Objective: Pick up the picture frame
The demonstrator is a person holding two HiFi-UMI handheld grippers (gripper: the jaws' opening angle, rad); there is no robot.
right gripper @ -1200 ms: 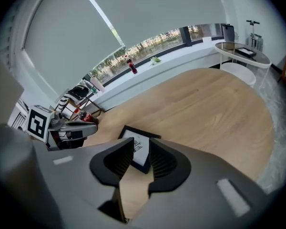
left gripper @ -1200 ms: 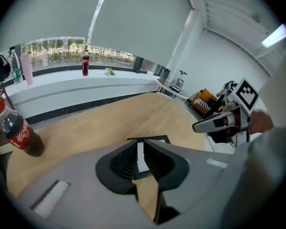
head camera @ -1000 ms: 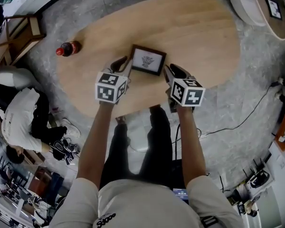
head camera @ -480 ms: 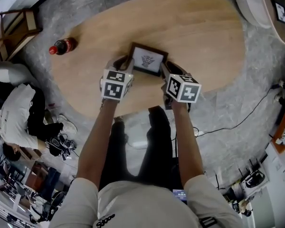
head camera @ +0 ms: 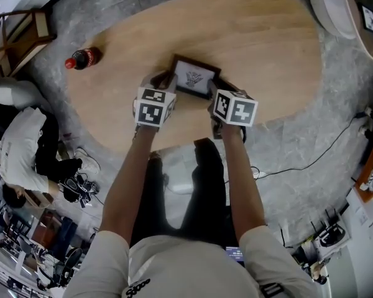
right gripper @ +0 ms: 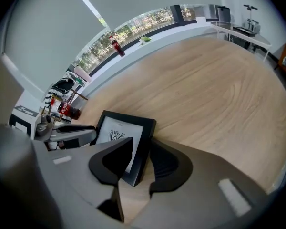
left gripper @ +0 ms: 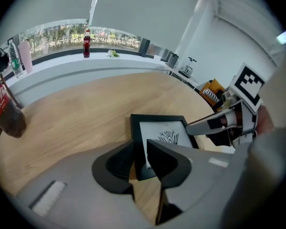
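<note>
The frame (head camera: 194, 77) lay flat on the tabletop (head camera: 261, 36), near the edge closest to the person. The left claw (left gripper: 139, 148) stood open, its jaws either side of the frame's left border. The right claw (right gripper: 142, 144) had just been opening its jaws. They stood wide astride the right border without clamping it.

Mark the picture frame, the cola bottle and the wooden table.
Black rectangular picture frame (head camera: 194, 77): head view, on the white print.
Dark cola bottle with red label (head camera: 85, 59): head view, mid-body.
Oval light-wood table (head camera: 255, 36): head view, bare top beyond the frame.
</note>
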